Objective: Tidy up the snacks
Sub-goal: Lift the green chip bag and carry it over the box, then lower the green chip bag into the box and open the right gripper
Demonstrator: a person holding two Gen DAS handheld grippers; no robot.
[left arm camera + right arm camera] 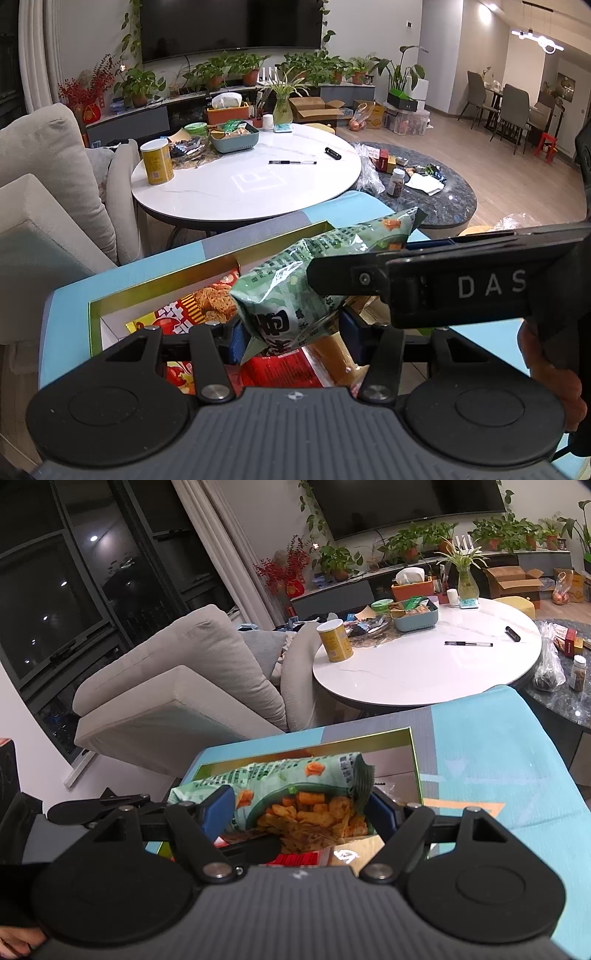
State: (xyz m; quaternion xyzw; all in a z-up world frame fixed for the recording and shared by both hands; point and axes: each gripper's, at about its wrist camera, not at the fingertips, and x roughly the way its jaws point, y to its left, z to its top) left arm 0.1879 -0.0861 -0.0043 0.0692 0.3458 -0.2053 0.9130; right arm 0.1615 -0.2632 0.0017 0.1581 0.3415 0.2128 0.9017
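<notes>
Left wrist view: left gripper (291,338) pinched one end of the green snack bag (314,273), right gripper (301,818) clamped the other end. Bag hung over the gold-rimmed box (207,264), above red packets (192,306), probably for lowering inside

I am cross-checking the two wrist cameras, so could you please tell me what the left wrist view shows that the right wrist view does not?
Only the left wrist view shows the dining chairs and the red snack packet in the box. Only the right wrist view shows the dark window and the green snack bag's printed front. Both show the bag held by the left gripper and right gripper over the gold-rimmed box, plus the white round table.
</notes>
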